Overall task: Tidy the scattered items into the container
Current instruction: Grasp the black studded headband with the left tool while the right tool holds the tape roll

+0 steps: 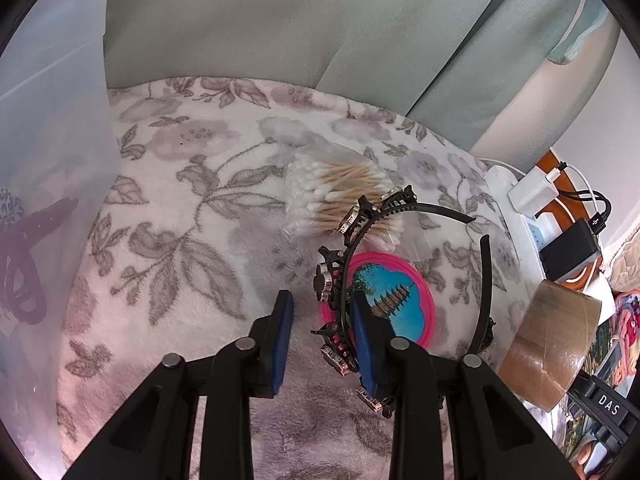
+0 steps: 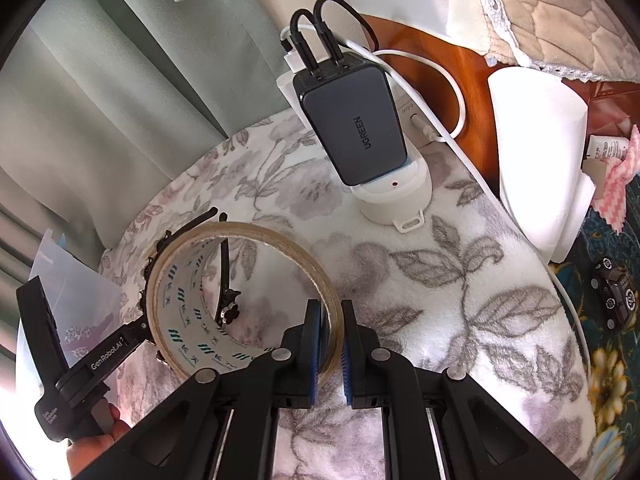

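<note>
Lower centre: right gripper point(image 2: 328, 344), jaws pinching tape roll point(image 2: 240, 300); left gripper point(image 1: 324, 336), jaws spread astride headband point(image 1: 400, 216).

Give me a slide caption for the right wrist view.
Right gripper clamps the tape roll wall above the floral blanket.

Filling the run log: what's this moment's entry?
left gripper: open by headband | right gripper: shut on tape roll

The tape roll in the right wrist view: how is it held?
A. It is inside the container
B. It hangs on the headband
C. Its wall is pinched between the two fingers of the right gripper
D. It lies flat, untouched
C: the right gripper has one blue pad inside the tape roll and one outside, shut on its wall.
</note>
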Demonstrator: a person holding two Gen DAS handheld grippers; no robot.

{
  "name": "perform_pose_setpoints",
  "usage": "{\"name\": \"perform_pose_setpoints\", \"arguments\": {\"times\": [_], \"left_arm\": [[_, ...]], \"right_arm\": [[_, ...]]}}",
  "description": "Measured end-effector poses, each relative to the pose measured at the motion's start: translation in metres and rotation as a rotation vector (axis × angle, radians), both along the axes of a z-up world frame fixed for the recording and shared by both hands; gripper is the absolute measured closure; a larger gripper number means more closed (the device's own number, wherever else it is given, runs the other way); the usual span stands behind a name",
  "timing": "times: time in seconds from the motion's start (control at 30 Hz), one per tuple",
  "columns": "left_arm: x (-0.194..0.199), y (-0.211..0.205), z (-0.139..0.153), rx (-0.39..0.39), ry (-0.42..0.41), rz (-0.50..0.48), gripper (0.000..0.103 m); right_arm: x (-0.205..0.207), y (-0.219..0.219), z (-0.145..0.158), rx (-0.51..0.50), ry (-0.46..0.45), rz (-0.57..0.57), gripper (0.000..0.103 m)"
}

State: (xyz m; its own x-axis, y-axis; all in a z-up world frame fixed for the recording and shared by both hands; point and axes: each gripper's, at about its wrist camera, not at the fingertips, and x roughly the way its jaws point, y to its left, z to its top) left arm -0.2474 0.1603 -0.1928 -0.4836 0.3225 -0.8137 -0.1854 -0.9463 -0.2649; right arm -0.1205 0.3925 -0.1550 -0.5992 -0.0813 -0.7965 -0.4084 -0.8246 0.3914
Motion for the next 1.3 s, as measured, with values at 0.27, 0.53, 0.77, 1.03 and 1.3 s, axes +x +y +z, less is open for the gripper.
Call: {"name": "perform_pose_setpoints", "arguments": {"times": [0.27, 0.53, 0.77, 1.03, 1.3], "left_arm": [[0.003, -0.005, 0.004, 0.038, -0.019, 0.028, 0.086], [0.026, -0.013, 0.033, 0.047, 0.036, 0.023, 0.088], [0.057, -0.023, 0.067, 0.061, 0.099, 0.013, 0.091], [0.094, -0.037, 0.116, 0.093, 0.200, 0.014, 0.094], [0.133, -0.057, 0.162, 0.136, 0.299, 0.018, 0.094]], "right_arm": [[0.005, -0.001, -0.001, -0.018, 0.010, 0.003, 0.092], [0.016, -0.008, 0.011, -0.027, 0.037, 0.008, 0.095], [0.038, -0.017, 0.042, -0.003, 0.088, 0.004, 0.095], [0.068, -0.036, 0.096, 0.039, 0.198, 0.011, 0.094], [0.099, -0.060, 0.144, 0.072, 0.293, 0.039, 0.094]]}}
